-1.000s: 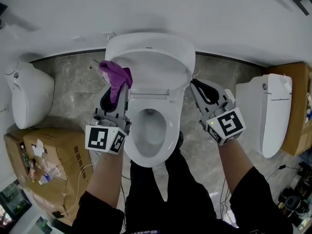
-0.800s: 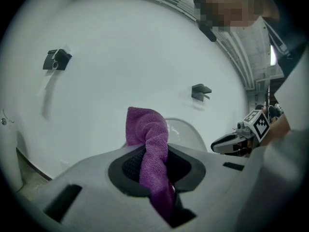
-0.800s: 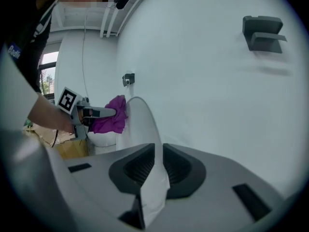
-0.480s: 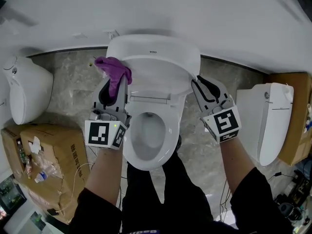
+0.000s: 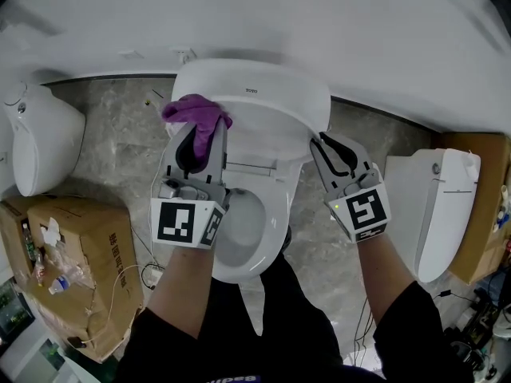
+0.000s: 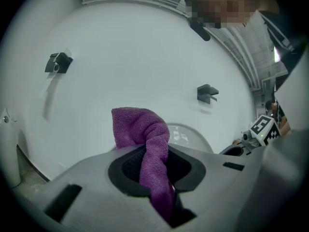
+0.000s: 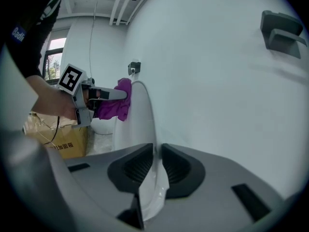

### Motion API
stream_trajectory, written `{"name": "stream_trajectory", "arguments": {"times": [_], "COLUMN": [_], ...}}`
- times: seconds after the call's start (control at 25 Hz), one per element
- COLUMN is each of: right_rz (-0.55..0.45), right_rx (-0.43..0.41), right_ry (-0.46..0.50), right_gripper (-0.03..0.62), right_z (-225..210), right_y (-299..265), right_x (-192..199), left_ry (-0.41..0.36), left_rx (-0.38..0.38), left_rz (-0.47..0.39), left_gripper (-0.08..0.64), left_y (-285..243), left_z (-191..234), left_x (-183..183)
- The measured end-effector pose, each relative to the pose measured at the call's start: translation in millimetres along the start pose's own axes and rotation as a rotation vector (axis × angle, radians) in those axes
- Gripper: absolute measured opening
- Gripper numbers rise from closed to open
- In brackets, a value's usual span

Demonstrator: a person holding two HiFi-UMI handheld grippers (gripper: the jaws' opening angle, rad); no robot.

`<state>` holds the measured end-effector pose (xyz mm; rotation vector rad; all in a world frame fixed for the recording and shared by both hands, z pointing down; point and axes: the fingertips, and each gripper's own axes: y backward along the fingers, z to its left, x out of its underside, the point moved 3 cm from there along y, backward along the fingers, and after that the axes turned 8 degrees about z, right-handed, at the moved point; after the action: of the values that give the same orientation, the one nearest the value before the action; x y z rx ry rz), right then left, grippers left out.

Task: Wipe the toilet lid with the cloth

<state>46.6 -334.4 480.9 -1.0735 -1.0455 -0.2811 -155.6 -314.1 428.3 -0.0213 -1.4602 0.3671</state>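
- The head view is bright and evenly lit. The white wall and the toilet lid almost merge, and faint grey shadows lie on the wall at top left.
- The wide lens bows the line where the wall meets the floor.
- Both gripper views are round fisheye pictures with black corners.
- In the left gripper view the purple cloth is sharp, while the tongs of the left gripper look soft near the lens.
- In the right gripper view daylight enters by a window at left. A glossy glint sits on the lid edge between the tongs of the right gripper.
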Motion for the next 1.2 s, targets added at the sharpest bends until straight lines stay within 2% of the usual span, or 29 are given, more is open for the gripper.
{"name": "stream_trajectory", "arguments": {"times": [0.4, 0.52, 0.6, 0.64, 0.76, 1.2], "right_rz": [-0.027, -0.029, -0.029, -0.029, -0.014, 0.011], "right_rx": [-0.016, -0.003, 0.01, 0.017, 0.043, 0.155], "right_ry": [-0.044, -0.04, -0.038, -0.04, -0.058, -0.077], "right_gripper": [0.061, 0.061, 0.061, 0.061, 0.061, 0.061], "right_z": [-1, -1, 0, 0, -1, -4], "right_y": [2, 4, 4, 4, 4, 3], "right_x": [-1, 1, 1, 1, 5, 4], "left_ry": [0.037, 0.063, 0.067, 0.06, 0.038, 0.018], "left_rx": [0.202, 0.258, 0.281, 0.281, 0.25, 0.157], "left_rz": [-0.011, -0.025, -0.068, -0.059, -0.019, -0.004], "left_gripper": [0.069, 0.071, 0.069, 0.069, 0.069, 0.069], "left_y": [-34, -37, -35, -34, -26, 8], "left_z": [-101, -113, -105, -98, -66, 41], "left_x": [4, 5, 4, 8, 21, 50]}}
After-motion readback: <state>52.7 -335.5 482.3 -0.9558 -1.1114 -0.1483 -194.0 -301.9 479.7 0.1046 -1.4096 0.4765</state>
